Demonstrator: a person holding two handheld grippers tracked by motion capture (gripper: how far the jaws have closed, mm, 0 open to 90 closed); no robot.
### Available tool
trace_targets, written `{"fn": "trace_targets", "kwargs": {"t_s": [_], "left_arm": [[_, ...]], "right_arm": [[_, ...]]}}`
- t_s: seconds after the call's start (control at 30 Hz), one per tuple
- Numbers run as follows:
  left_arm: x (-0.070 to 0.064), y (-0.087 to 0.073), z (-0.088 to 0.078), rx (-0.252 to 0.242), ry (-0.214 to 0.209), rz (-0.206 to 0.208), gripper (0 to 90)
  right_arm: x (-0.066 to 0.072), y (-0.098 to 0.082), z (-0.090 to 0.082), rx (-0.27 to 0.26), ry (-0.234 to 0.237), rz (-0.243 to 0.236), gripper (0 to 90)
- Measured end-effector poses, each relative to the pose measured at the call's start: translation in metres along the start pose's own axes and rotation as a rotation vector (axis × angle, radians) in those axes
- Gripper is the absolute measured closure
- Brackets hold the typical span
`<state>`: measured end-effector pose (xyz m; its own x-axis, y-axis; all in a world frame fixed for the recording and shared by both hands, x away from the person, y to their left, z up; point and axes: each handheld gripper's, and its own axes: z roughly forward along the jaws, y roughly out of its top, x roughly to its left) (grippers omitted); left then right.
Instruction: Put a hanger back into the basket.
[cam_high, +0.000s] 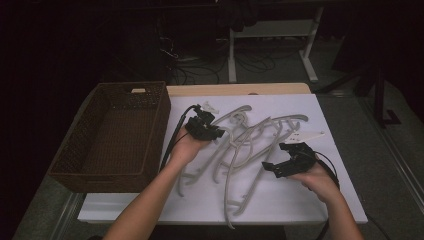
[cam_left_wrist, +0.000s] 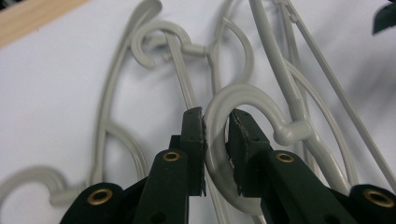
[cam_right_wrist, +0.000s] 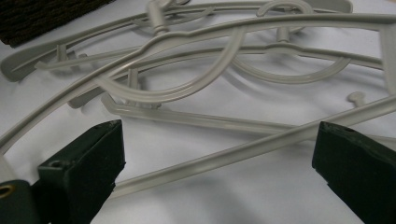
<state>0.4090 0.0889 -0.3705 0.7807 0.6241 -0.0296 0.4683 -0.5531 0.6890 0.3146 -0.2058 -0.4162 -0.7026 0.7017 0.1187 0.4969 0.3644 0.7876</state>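
**Grey hangers on white, black claws, brown basket**

The hangers are all one pale grey plastic, plain and unpatterned; in the left gripper view the hook clamped in the claw shows the same matte grey. Both the left claw and the right claw are black, and the left one carries small brass-coloured rivets on its black arms. The surface is plain white, with a light wood-coloured strip along its far edge. The basket is dark brown wicker with a fine woven texture. A small white tag lies among the grey hangers. The background is nearly black.
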Motion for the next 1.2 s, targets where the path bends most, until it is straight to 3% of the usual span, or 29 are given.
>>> {"fn": "trace_targets", "kwargs": {"t_s": [0.1,0.17,0.3,0.43,0.53,0.77,0.93,1.07,1.2], "left_arm": [[0.005,0.009,0.006,0.005,0.008,0.000,76.3],[0.019,0.024,0.020,0.031,0.026,0.007,76.3],[0.034,0.032,0.036,0.057,0.035,-0.005,76.3],[0.046,0.031,0.045,0.084,0.049,-0.008,76.5],[0.062,0.022,0.059,0.115,0.065,-0.037,76.4],[0.077,0.010,0.080,0.146,0.086,-0.068,73.9],[0.076,0.006,0.070,0.095,0.087,-0.091,53.9],[0.063,0.002,0.051,0.058,0.025,-0.109,42.5],[0.040,-0.006,0.031,0.009,-0.040,-0.118,42.3]], "right_arm": [[0.000,0.000,-0.001,-0.004,-0.001,0.001,2.0],[0.000,0.000,-0.002,-0.009,0.000,0.002,2.0],[-0.001,0.000,-0.003,-0.016,0.002,0.005,2.1],[-0.002,0.000,-0.004,-0.020,0.003,0.008,2.1],[-0.001,0.000,-0.004,-0.021,0.005,0.006,2.1],[0.000,0.000,-0.003,-0.016,0.007,0.001,2.1],[0.000,0.000,-0.003,-0.014,0.007,0.000,2.1],[0.000,0.000,-0.003,-0.014,0.004,0.003,2.1],[0.001,0.000,-0.002,-0.009,0.002,0.001,2.1]]}}
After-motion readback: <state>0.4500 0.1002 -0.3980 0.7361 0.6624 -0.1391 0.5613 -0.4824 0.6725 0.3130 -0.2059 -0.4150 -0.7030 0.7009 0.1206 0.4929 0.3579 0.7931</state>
